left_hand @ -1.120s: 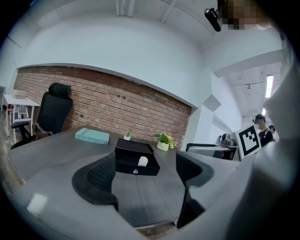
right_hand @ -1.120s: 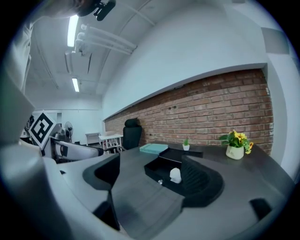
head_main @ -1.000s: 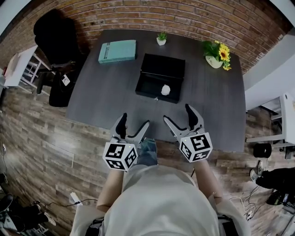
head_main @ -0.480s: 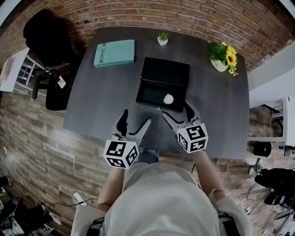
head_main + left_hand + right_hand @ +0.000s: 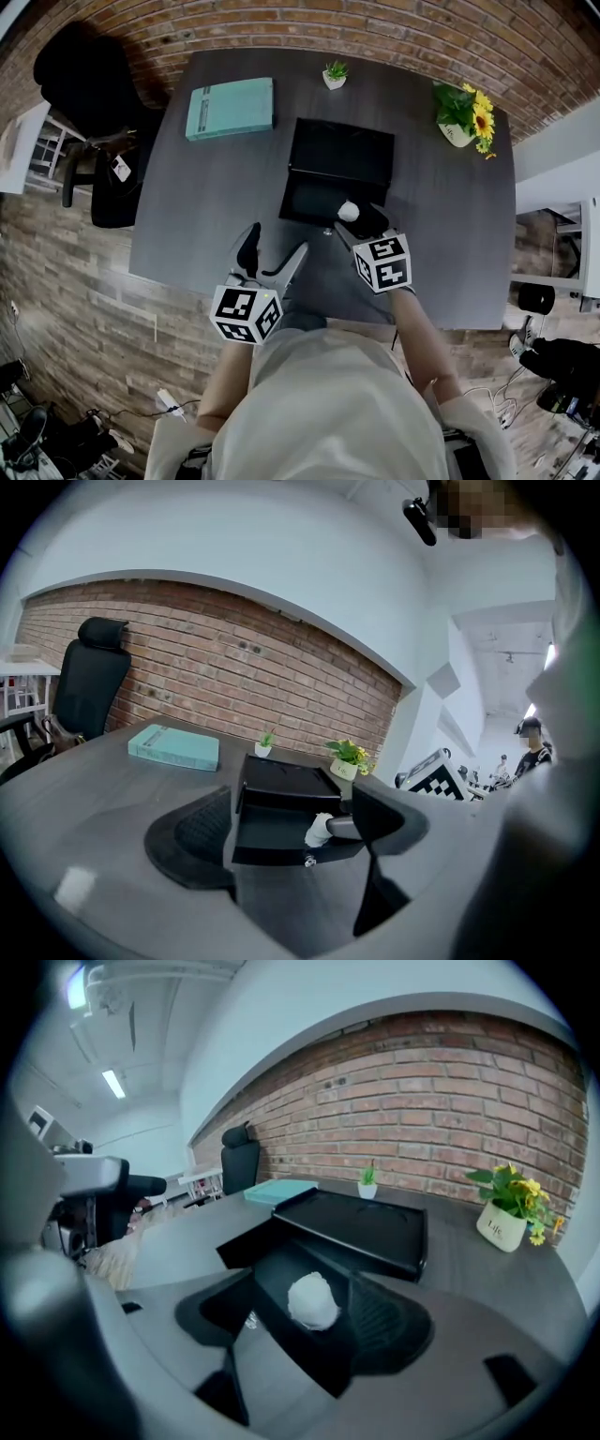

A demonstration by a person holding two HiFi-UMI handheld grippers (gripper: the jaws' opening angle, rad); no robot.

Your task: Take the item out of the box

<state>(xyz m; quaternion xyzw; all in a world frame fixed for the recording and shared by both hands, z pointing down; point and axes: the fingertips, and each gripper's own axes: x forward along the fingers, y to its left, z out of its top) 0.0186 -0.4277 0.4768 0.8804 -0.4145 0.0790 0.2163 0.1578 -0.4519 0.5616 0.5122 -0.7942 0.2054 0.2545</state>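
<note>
An open black box [image 5: 330,178] sits mid-table with its lid laid back. A small white ball-like item [image 5: 348,210] lies in the box's near right corner. My right gripper [image 5: 356,223] reaches over the box's front wall. In the right gripper view the item [image 5: 313,1299] sits between the jaws of the right gripper [image 5: 311,1316]. They are closing, and a gap still shows on the left side. My left gripper [image 5: 277,242] hovers open and holds nothing, short of the box. The left gripper view shows the box [image 5: 277,819] and item [image 5: 320,830] ahead.
A teal book [image 5: 231,108] lies at the table's far left. A small potted plant [image 5: 334,73] and a sunflower pot [image 5: 464,117] stand along the back edge. A black office chair [image 5: 89,94] stands left of the dark table [image 5: 206,206].
My right gripper has moved forward from the table's near edge into the box, and its jaws have narrowed around the white item. The left gripper has barely moved.
</note>
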